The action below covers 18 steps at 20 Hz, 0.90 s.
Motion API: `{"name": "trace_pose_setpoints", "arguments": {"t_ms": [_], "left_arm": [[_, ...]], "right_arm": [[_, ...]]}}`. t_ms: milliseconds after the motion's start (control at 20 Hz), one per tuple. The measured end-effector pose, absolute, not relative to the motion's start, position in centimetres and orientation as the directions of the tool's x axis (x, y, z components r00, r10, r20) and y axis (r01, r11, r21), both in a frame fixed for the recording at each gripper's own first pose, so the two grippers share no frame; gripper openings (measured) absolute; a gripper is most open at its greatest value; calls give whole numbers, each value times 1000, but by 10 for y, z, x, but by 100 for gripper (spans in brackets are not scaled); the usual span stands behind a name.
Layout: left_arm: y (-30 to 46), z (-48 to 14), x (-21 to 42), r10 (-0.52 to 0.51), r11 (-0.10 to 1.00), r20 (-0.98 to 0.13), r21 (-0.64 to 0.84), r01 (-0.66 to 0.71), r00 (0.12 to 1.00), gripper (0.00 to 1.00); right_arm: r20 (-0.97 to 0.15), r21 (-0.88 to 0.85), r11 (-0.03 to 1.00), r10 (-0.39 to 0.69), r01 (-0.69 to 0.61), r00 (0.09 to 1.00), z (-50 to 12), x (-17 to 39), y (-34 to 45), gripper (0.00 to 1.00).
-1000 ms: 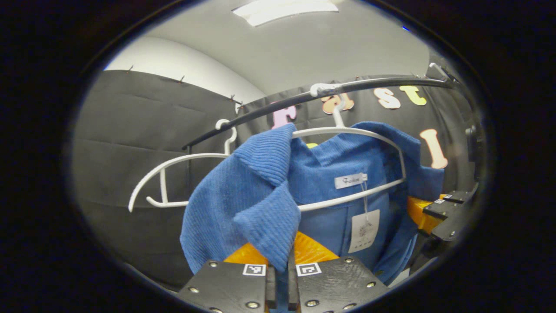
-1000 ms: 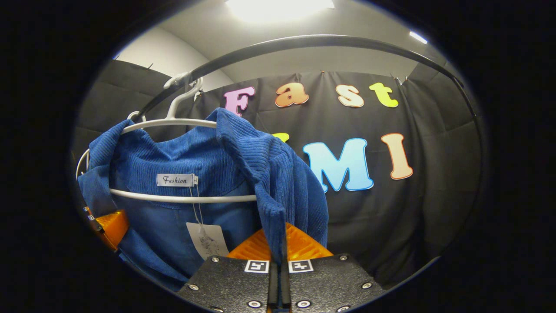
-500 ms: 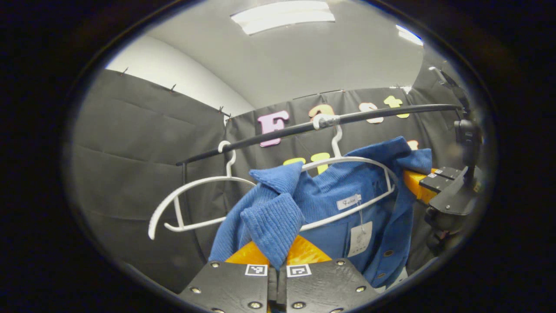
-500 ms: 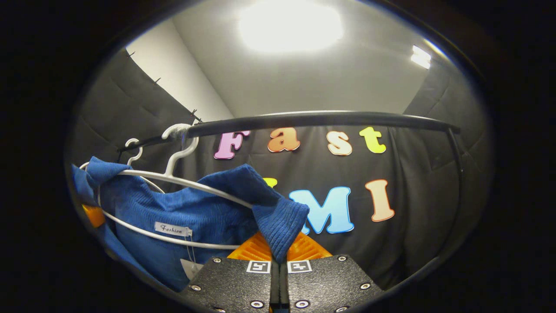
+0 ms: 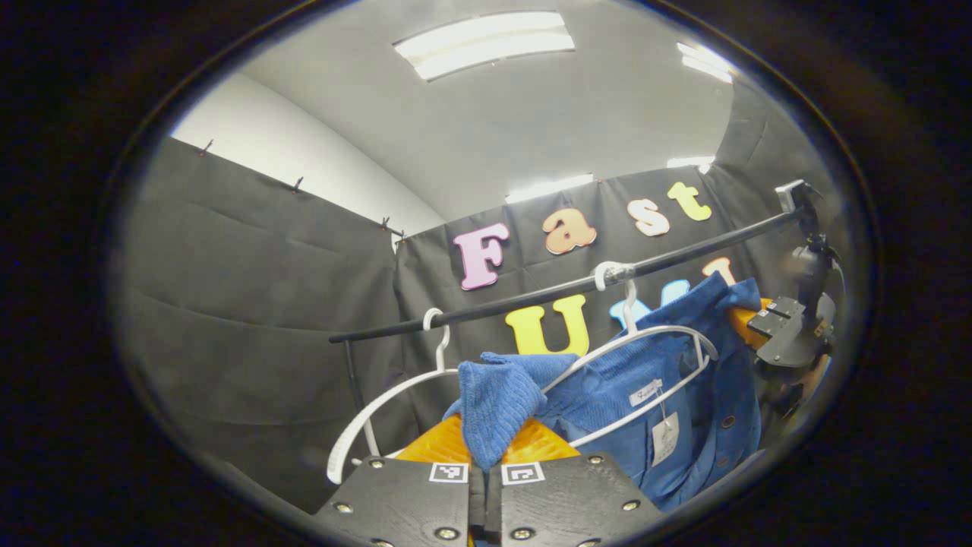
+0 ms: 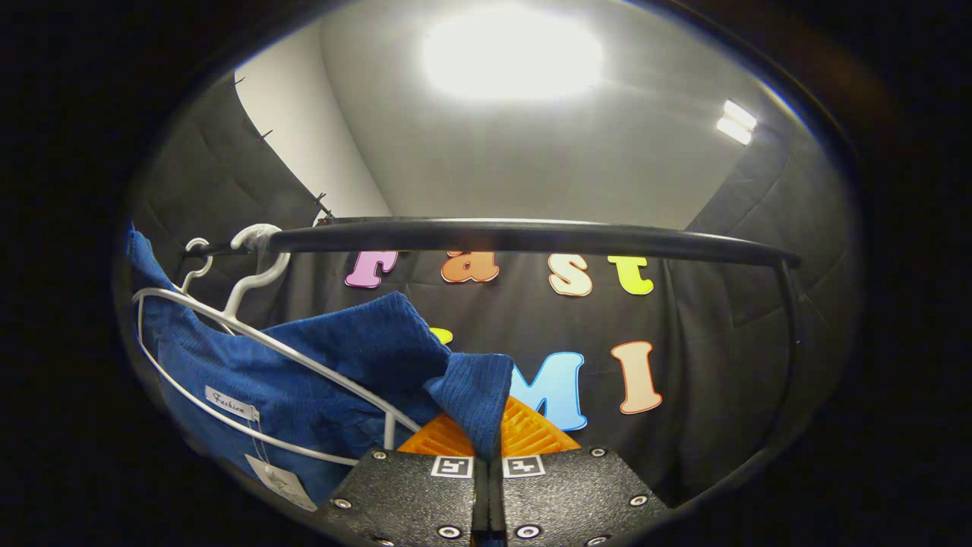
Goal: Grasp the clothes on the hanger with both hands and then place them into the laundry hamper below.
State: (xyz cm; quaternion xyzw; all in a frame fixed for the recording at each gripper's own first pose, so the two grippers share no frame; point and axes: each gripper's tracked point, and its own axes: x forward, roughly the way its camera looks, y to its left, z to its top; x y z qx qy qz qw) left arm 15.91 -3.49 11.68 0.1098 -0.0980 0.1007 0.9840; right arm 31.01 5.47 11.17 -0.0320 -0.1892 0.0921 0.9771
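Observation:
A blue ribbed garment (image 5: pixel 668 380) hangs over a white hanger (image 5: pixel 645 338) on the black rail (image 5: pixel 531 292). My left gripper (image 5: pixel 486 456) is shut on a fold of the garment's shoulder (image 5: pixel 493 403). In the right gripper view, my right gripper (image 6: pixel 487 448) is shut on another fold of the blue garment (image 6: pixel 474 387), and the white hanger (image 6: pixel 228 319) lies tilted across the cloth. The right gripper (image 5: pixel 767 319) also appears at the far right of the left gripper view, holding the garment's other shoulder. The hamper is out of sight.
A second, bare white hanger (image 5: pixel 380 410) hangs on the rail to the left of the garment. The black rail (image 6: pixel 531 237) crosses just above the right gripper, with its upright post (image 6: pixel 790 319) at the right. Black cloth walls stand behind.
Both grippers have drawn back and tilted upward with the garment held. The hanger has tilted, and the garment's shoulders have pulled off its ends.

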Motion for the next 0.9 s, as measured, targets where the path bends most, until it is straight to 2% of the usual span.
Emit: {"name": "trace_pose_setpoints", "arguments": {"t_ms": [250,400,900], "left_arm": [[12,125,164,139,954,185,239,-181,973,2],[52,130,175,159,949,165,246,-197,973,1],[67,35,213,130,987,-19,101,-127,991,1]], "right_arm": [[320,-129,982,174,-139,931,92,331,40,0],[261,-87,984,171,-154,950,74,346,37,0],[64,-60,981,190,-187,980,8,368,45,0]]}}
